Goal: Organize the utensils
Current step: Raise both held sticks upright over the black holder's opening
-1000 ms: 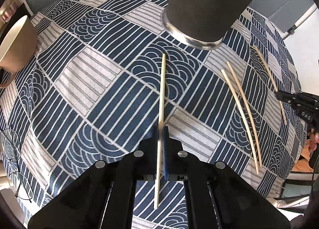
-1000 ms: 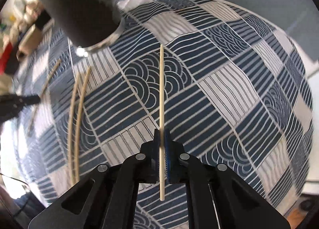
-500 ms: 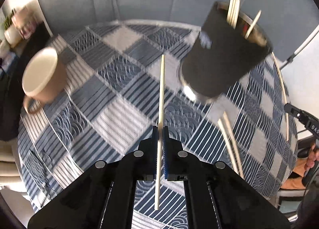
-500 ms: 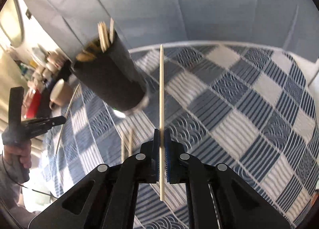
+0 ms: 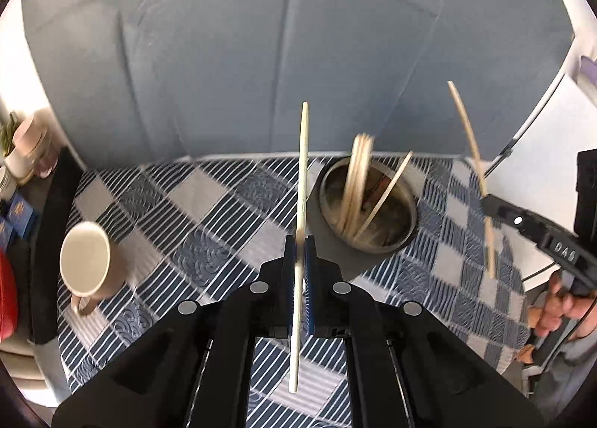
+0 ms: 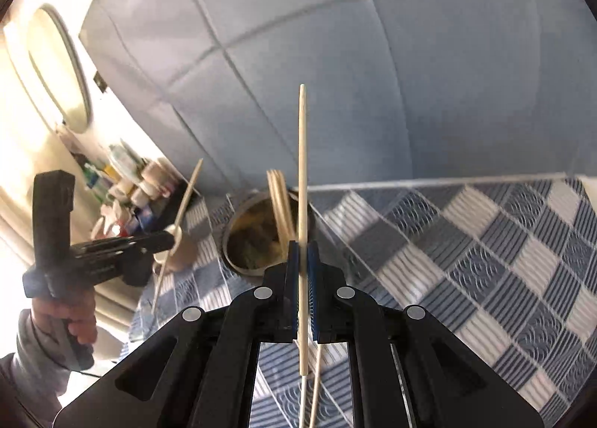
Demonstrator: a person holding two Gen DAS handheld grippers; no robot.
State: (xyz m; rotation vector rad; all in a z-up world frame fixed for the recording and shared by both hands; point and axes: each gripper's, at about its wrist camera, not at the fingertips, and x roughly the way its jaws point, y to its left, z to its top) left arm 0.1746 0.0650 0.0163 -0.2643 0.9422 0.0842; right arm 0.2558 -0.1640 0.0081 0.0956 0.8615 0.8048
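My left gripper (image 5: pixel 299 247) is shut on a pale wooden chopstick (image 5: pixel 303 166), held upright above the table. It shows in the right wrist view (image 6: pixel 169 239) too, with its chopstick (image 6: pixel 186 200). My right gripper (image 6: pixel 303 252) is shut on another chopstick (image 6: pixel 302 166), also upright; it shows in the left wrist view (image 5: pixel 487 204) with its chopstick (image 5: pixel 468 133). A dark round holder (image 5: pixel 405 237) with several chopsticks (image 5: pixel 356 181) in it stands on the blue patterned cloth, between both grippers; it also shows in the right wrist view (image 6: pixel 233 254).
A beige mug (image 5: pixel 87 260) stands on the cloth (image 5: pixel 209 222) at the left. Two loose chopsticks (image 6: pixel 315 387) lie on the cloth under my right gripper. A grey padded wall (image 5: pixel 261 55) is behind the table. Shelf clutter (image 6: pixel 127 181) is at the far left.
Both grippers have lifted their chopsticks off the cloth and tilted up. The holder, seen from the side before, now shows its open top below and ahead.
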